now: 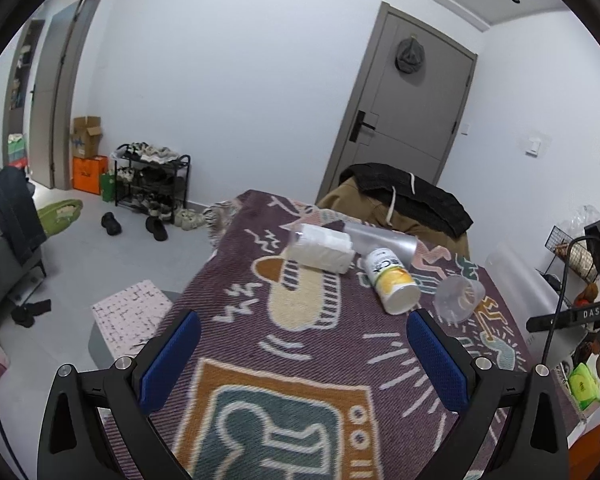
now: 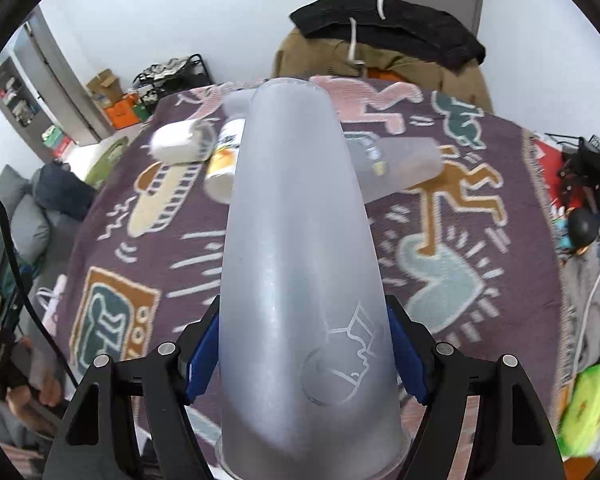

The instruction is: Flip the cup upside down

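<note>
A tall frosted plastic cup [image 2: 296, 264] with a white line drawing fills the right wrist view. My right gripper [image 2: 304, 352] is shut on the cup; its blue pads [image 2: 202, 360] press its sides near the wide rim, and its narrow base points away over the patterned blanket [image 2: 440, 272]. My left gripper [image 1: 304, 356] is open and empty above the blanket [image 1: 284, 360]. In the left wrist view the held cup [image 1: 520, 280] shows faintly at the right.
On the blanket lie a small clear cup [image 1: 458, 298], a white and yellow bottle [image 1: 392, 282], a tissue pack [image 1: 322, 252] and another frosted cup [image 1: 384, 240], which also shows on its side in the right wrist view [image 2: 400, 160]. A chair with clothes [image 1: 404, 200] stands behind.
</note>
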A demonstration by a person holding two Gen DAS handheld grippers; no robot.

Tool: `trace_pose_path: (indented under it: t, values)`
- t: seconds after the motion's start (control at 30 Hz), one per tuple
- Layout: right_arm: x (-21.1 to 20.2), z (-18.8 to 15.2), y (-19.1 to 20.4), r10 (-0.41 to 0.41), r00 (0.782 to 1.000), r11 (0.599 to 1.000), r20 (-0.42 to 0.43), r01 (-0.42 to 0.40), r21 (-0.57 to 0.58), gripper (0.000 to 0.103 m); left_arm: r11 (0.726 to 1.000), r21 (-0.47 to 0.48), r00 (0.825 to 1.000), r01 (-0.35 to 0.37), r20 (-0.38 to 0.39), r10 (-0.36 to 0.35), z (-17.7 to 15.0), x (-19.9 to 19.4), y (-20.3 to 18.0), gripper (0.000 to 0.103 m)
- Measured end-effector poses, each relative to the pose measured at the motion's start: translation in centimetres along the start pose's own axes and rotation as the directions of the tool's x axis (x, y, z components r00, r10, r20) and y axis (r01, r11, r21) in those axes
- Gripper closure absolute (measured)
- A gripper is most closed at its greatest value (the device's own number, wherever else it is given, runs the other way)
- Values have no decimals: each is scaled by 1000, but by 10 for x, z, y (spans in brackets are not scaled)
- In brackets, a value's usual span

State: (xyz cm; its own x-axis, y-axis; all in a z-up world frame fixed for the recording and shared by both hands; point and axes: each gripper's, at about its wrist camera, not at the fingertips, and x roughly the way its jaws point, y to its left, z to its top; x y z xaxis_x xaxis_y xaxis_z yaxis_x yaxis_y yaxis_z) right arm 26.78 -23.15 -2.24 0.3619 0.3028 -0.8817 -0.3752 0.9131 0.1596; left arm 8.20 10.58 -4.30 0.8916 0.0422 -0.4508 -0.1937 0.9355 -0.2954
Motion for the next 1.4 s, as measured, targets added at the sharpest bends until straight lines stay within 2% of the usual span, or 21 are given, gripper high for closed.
trace_pose_path:
  t: [0.23, 0.4, 0.57, 0.83, 1.0, 1.1, 1.4]
  values:
    - [17, -18, 30, 60, 998, 998, -14, -60, 29, 28, 999, -44, 1000, -9, -7, 9, -12, -7, 30, 0]
    - [31, -30, 47, 93, 995, 995, -32, -91, 48, 28, 999, -48, 1000, -9, -23, 8, -21, -5, 38, 0]
    - [44, -42, 59, 122, 992, 989, -30, -119, 85, 28, 999, -43, 999, 1, -40, -3, -27, -3, 39, 0]
    - [78, -57, 59, 105, 993, 985, -49, -97, 145, 27, 1000, -12, 997, 10, -71, -11, -37, 3, 28, 0]
    - [81, -56, 58, 146, 989, 978, -38, -139, 159, 27, 1000, -20, 997, 23, -70, -24, -34, 6, 23, 0]
    - [72, -57, 53, 140, 990, 978, -5, -137, 157, 26, 999, -17, 997, 43, -68, -44, -30, 6, 15, 0]
    - [29, -81, 32, 209, 966, 957, 151, -234, 171, 22, 994, 43, 989, 98, -115, -92, -25, 12, -25, 0]
